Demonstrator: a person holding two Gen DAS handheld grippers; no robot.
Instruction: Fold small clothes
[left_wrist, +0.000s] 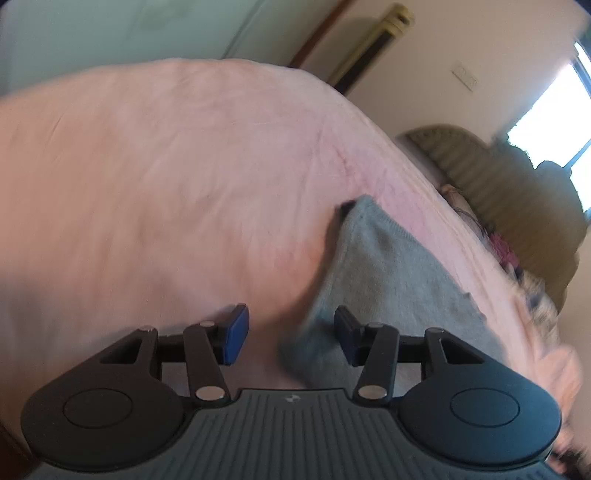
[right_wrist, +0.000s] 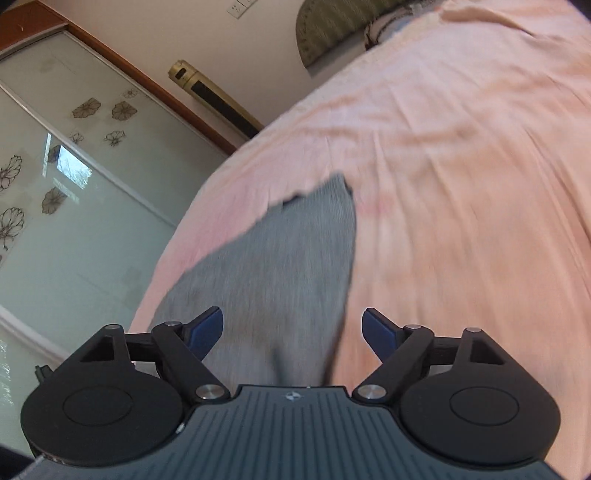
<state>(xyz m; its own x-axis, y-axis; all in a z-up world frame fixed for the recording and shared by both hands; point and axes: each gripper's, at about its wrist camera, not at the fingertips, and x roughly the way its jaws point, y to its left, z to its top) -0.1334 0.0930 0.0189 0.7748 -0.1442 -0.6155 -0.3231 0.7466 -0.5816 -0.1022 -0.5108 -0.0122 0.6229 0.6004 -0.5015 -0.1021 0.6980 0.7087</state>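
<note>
A small grey knit garment (left_wrist: 384, 280) lies flat on a pink bed sheet (left_wrist: 166, 177), with a dark trim at its far corner. My left gripper (left_wrist: 291, 338) is open just above the sheet, and the garment's near left edge lies under its right finger. In the right wrist view the same garment (right_wrist: 280, 266) runs from between the fingers out to a pointed far end. My right gripper (right_wrist: 293, 332) is open over the garment's near part and holds nothing. Both views are motion-blurred.
The pink sheet (right_wrist: 461, 184) covers a wide bed. A padded olive headboard (left_wrist: 491, 184) and patterned pillows (left_wrist: 506, 254) are at one end. Frosted sliding doors with flower prints (right_wrist: 74, 177) and a gold standing air conditioner (right_wrist: 214, 96) stand past the bed's edge.
</note>
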